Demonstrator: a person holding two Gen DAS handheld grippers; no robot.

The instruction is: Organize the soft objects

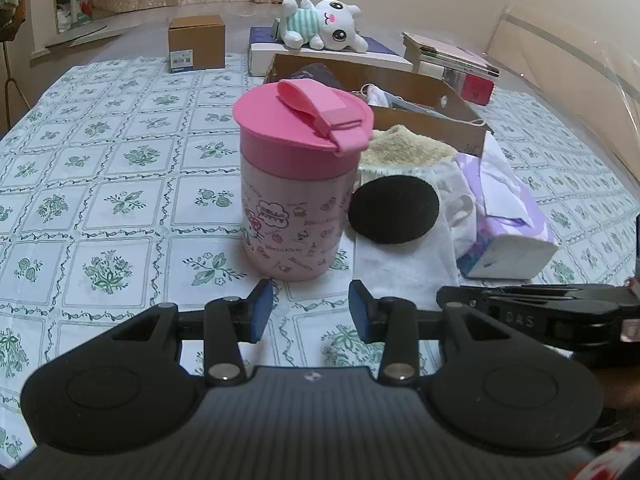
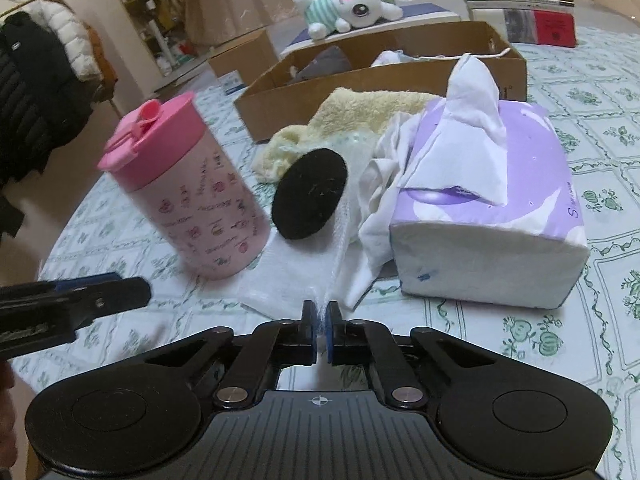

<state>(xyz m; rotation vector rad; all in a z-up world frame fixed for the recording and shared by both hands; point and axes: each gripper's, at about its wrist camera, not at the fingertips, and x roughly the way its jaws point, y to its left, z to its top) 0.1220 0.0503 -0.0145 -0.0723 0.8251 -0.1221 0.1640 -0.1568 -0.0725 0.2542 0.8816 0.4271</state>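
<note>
My right gripper [image 2: 320, 320] is shut on the near edge of a thin white gauzy cloth [image 2: 280, 276] lying on the table. A black round pad [image 2: 310, 194] rests on that cloth, beside a pink lidded cup [image 2: 188, 192]. Behind them a yellow towel [image 2: 360, 108] and crumpled white fabric [image 2: 384, 184] lie heaped. My left gripper [image 1: 311, 304] stands open with nothing between its blue pads, just in front of the cup [image 1: 296, 200]. The pad [image 1: 394, 209] and the cloth [image 1: 404, 264] lie to the cup's right in the left wrist view.
A purple tissue pack [image 2: 492, 200] stands right of the cloth. An open cardboard box [image 2: 360, 80] holding some fabric sits behind the towel. Farther back, a white plush toy [image 2: 352, 4] lies on a flat box, with stacked books [image 2: 520, 12] at the right.
</note>
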